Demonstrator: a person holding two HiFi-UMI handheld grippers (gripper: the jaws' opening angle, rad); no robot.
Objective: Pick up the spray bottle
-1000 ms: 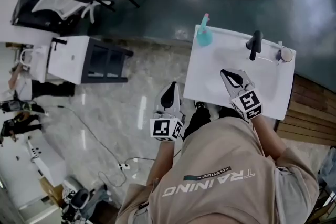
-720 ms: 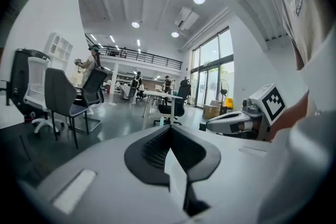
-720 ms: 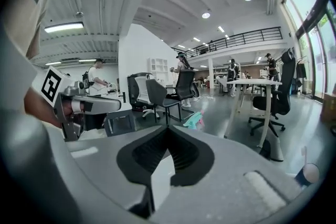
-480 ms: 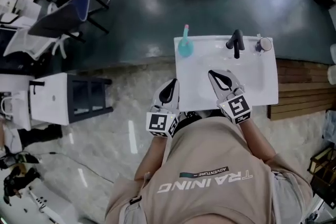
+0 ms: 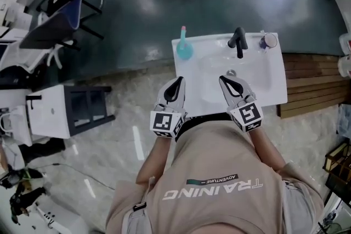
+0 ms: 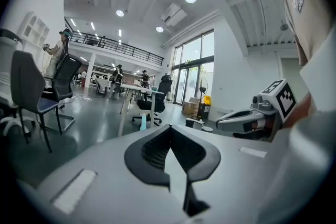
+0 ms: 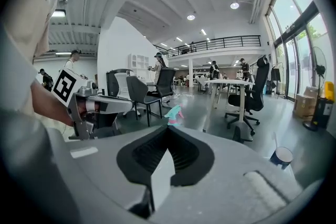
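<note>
A white washbasin (image 5: pixel 271 82) is seen from above, with a black tap (image 5: pixel 238 41) mounted at its far edge. The teal spray bottle (image 5: pixel 184 49) is stood upright on the basin's far left corner, untouched. A small cup (image 5: pixel 269 40) is set at the far right corner. The left claw (image 5: pixel 176 82) and the right claw (image 5: pixel 225 80) are held side by side at the basin's near edge, apart from the bottle. Each claw is pressed together, with nothing pinched.
</note>
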